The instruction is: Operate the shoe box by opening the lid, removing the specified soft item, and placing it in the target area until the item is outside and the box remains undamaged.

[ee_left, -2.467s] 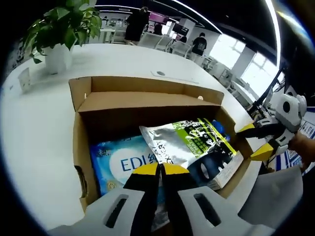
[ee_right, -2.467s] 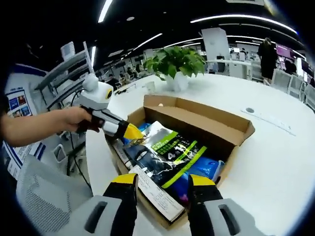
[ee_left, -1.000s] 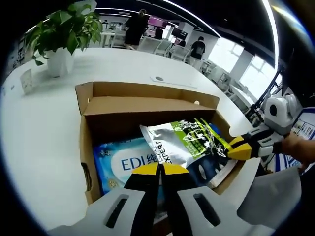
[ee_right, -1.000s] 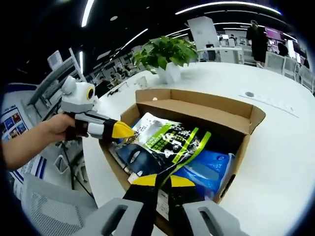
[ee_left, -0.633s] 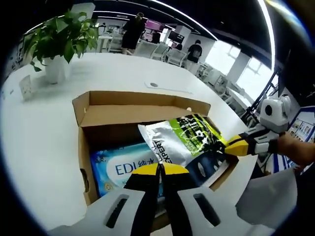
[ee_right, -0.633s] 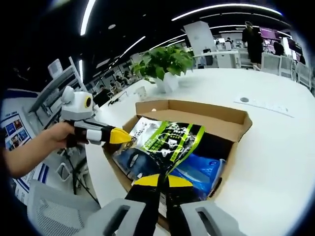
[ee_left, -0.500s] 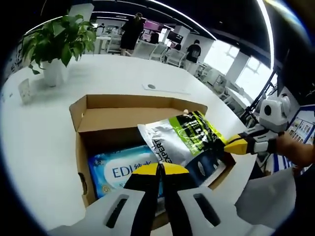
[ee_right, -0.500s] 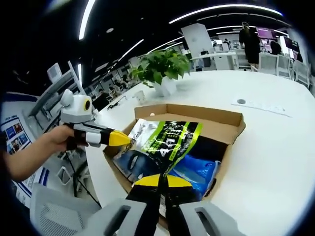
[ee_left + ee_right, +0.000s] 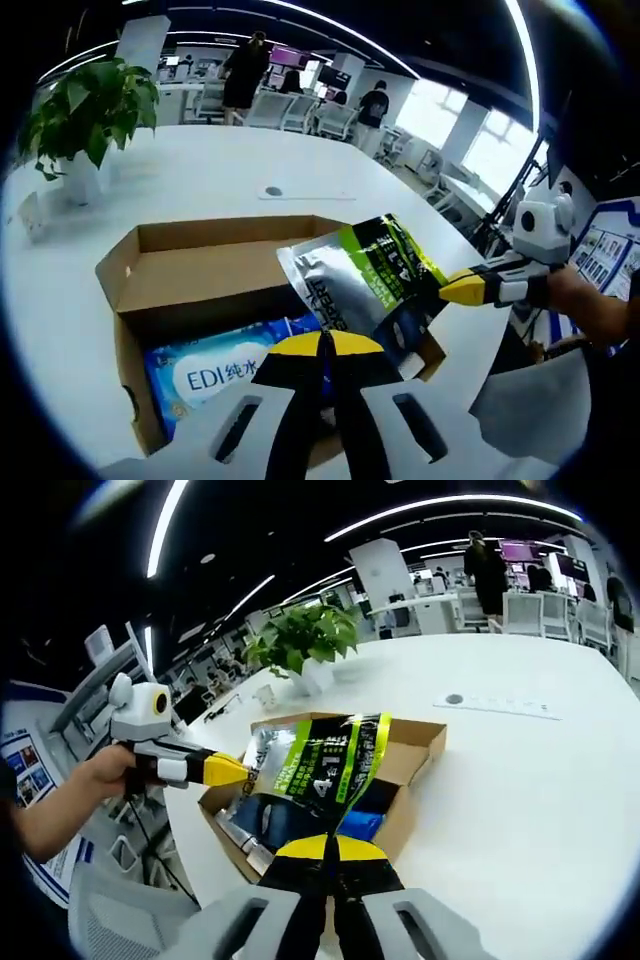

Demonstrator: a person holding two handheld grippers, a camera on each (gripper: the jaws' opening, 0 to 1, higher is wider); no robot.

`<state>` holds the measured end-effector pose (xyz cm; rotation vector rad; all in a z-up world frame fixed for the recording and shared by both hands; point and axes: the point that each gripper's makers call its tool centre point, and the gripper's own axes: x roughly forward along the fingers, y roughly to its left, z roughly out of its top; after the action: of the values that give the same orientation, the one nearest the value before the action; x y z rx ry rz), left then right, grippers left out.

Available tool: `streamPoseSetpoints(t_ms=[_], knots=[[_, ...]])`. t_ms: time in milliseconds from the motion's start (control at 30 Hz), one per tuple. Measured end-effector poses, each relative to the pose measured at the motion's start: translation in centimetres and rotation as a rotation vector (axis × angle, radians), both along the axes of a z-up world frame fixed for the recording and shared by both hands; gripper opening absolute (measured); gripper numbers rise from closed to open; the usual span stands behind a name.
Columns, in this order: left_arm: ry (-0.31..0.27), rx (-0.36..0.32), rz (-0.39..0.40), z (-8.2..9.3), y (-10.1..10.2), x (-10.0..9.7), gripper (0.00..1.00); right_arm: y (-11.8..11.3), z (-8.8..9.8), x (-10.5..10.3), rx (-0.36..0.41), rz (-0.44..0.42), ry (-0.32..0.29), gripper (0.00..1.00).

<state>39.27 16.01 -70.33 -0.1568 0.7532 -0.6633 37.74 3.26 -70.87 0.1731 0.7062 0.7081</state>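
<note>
both grippers, left (image 9: 322,345) and right (image 9: 330,850), were clenched on the pouch (image 9: 365,282), held above the open box (image 9: 150,285); blue pack (image 9: 215,370) lay inside the box.

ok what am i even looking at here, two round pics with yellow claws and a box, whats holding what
No robot here: a person holds a claw-like gripper in each hand, and a fisheye camera rides on each one. Each picture looks along its own yellow-tipped jaws from the bottom edge. The left gripper and the right gripper are both shut on a silver, green and black pouch, held up over an open cardboard box. Each gripper also shows from the side in the other's view. A blue pack remains inside. The box sits on a white table with a potted plant.
</note>
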Motion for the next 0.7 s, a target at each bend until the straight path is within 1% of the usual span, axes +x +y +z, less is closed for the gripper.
streamPoseSetpoints(t_ms=[267,433,700], knots=[[0.011,0.016,-0.048,-0.3,-3.0,0.4,0.00,-2.6,-0.4,0.0,-0.036,-0.037,0.003,0.00],[0.020,0.019,-0.078,-0.6,-5.0,0.6,0.00,-4.6,-0.6,0.0,-0.050,-0.069,0.006,0.00],[0.030,0.012,-0.113,-1.0,-7.5,1.1,0.00,-7.4,-0.7,0.3,-0.075,-0.111,0.003,0.00]])
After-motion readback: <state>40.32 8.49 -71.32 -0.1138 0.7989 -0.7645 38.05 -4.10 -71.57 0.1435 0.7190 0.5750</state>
